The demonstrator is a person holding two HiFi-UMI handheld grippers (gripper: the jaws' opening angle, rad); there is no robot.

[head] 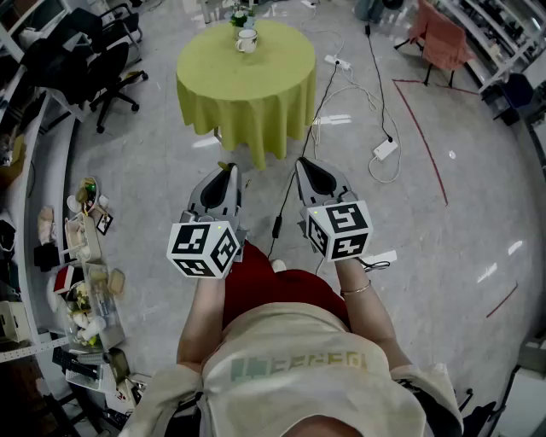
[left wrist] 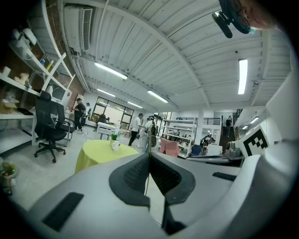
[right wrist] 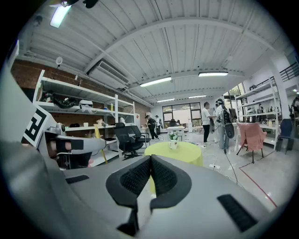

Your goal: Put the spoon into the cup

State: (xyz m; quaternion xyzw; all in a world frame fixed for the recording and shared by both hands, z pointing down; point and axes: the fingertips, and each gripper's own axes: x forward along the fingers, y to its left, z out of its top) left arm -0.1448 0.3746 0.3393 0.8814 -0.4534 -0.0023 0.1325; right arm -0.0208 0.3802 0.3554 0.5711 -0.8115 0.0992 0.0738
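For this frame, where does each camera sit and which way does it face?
Head view: on the person's head, looking steeply down at floor and table ahead; shows arms, torso, left gripper, right gripper.
Left gripper view: on the left gripper, facing the table along its shut jaws; right gripper at right edge.
Right gripper view: on the right gripper, shut jaws toward the table; left gripper at left edge.
All three share the table and cup.

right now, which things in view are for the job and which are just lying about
For the job: cup on the round table; left tool and right tool, both shut and empty. No spoon can be made out.
Lying about: plant beside the cup, black office chairs, white power strip, pink chair.
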